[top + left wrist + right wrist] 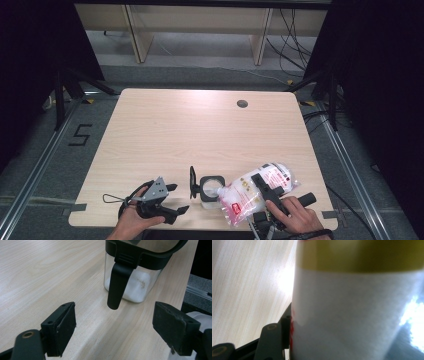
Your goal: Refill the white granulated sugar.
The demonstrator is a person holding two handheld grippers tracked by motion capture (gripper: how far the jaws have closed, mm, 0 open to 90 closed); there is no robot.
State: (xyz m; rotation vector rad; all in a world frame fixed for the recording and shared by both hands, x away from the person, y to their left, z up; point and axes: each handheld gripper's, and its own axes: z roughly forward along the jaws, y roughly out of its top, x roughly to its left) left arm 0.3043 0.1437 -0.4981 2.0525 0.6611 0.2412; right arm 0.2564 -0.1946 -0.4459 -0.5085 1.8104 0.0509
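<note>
We can't read the blurred bag print in the right gripper view, where it hides one jaw of the right gripper, and the container top is cut off by the left gripper view's upper edge.

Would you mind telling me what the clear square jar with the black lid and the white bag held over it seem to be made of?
Clear square jar: probably glass or hard clear plastic; its glossy see-through walls show white grains inside. Its black flip lid: matte, moulded-looking plastic. White bag with red print: thin, shiny plastic film, creased and sagging in the right tongs.
</note>
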